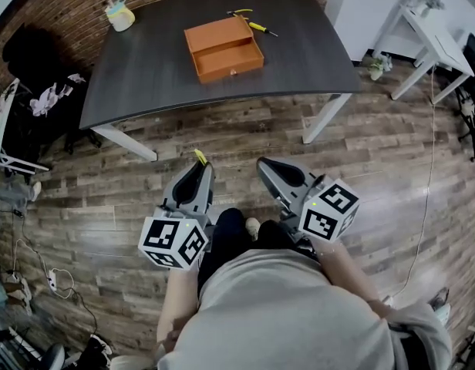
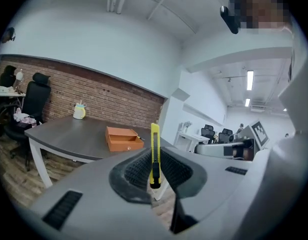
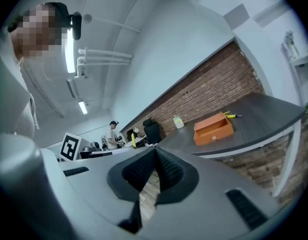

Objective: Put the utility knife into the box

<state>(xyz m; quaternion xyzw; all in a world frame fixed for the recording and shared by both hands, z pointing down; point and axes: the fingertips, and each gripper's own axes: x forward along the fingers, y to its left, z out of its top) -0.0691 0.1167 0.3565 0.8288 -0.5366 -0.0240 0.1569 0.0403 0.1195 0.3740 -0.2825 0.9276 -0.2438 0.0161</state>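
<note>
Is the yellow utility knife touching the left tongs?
Touching. The left gripper view shows the left tongs clamped on the yellow utility knife, pads against both sides.

I stand in an office. A long brick wall [image 2: 94, 96] runs behind a dark table [image 2: 59, 129], and the floor [image 1: 245, 141] is of wood planks. 1 black office chair [image 2: 34, 101] is at the table's end. There are more chairs [image 2: 208, 131] and a white desk [image 1: 434, 45] further away. 2 tube lights [image 2: 249, 80] shine on the ceiling, and a person [image 3: 113, 133] stands at a far desk.
</note>
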